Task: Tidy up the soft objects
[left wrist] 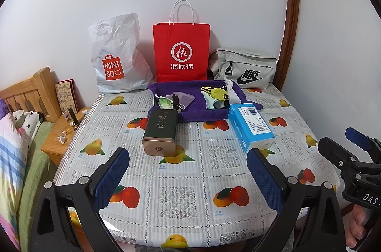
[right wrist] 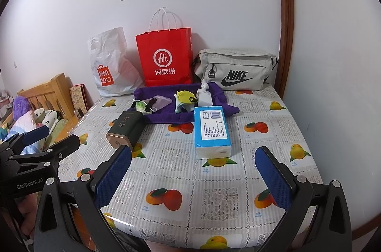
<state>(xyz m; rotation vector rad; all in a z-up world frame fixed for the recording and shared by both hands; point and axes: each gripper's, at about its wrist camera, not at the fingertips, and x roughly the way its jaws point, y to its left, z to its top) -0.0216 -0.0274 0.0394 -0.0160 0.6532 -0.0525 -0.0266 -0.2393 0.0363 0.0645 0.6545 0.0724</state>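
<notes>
You hold your left gripper [left wrist: 188, 166] and right gripper [right wrist: 193, 166] spread wide and empty above the near table [right wrist: 214, 195]; the soft bits, a yellow-green cloth piece [right wrist: 184, 96] among them, lie on the purple towel [left wrist: 166, 86] at the far side; the tissue pack [right wrist: 212, 130] overlaps its near edge.

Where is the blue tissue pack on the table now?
In both views the blue tissue pack lies on the table, right of the dark tin, with its far end touching the purple towel.
</notes>
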